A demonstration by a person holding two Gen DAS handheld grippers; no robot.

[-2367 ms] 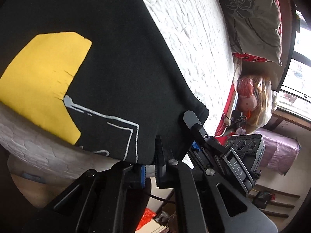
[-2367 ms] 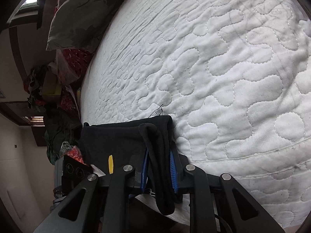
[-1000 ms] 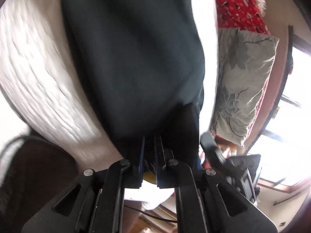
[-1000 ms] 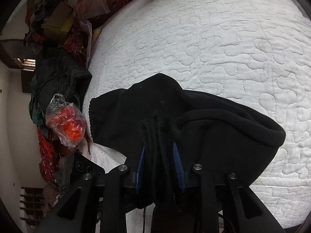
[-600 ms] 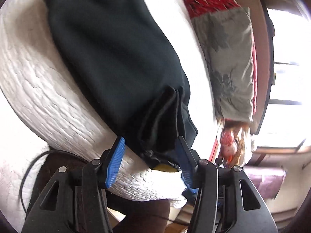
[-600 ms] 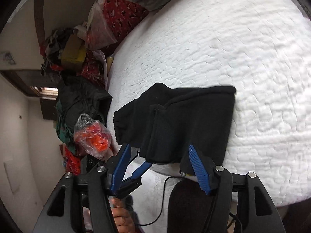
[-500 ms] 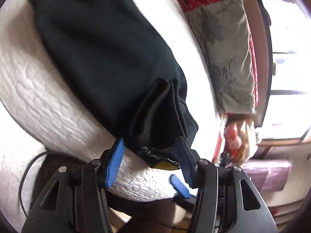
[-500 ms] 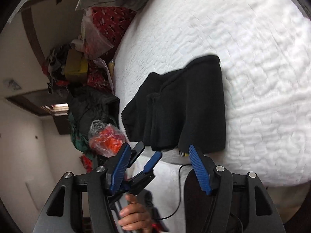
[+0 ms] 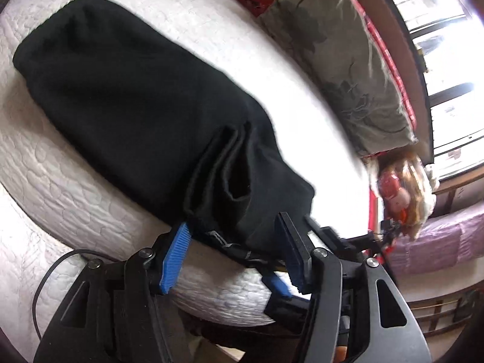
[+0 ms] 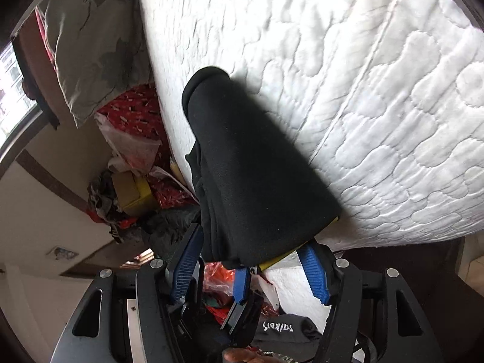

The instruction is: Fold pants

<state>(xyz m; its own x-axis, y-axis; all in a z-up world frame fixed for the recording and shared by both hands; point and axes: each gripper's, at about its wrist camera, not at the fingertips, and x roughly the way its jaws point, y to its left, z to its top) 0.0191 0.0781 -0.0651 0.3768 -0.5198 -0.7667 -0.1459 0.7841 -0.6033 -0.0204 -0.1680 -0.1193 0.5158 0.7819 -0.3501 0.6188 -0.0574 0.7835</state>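
The black pants (image 9: 127, 90) lie folded in a long bundle on the white quilted mattress (image 9: 36, 163), with stacked edges at the near end by the mattress edge. My left gripper (image 9: 236, 254) is open and empty, its blue-padded fingers just short of that near end. In the right wrist view the pants (image 10: 254, 181) lie on the mattress (image 10: 393, 90), a sliver of yellow print showing underneath. My right gripper (image 10: 254, 260) is open, its fingers either side of the bundle's near end. The other gripper's blue pads show below it.
A grey floral pillow (image 9: 338, 60) lies at the head of the bed over red bedding. A bag of red items (image 9: 399, 190) and a purple-covered seat (image 9: 438, 242) stand beyond the bed. Clutter and a yellow box (image 10: 133, 193) sit beside the bed.
Both grippers carried the pants' end over, folding them, then opened and let go. They have since drawn back a little from the bundle.
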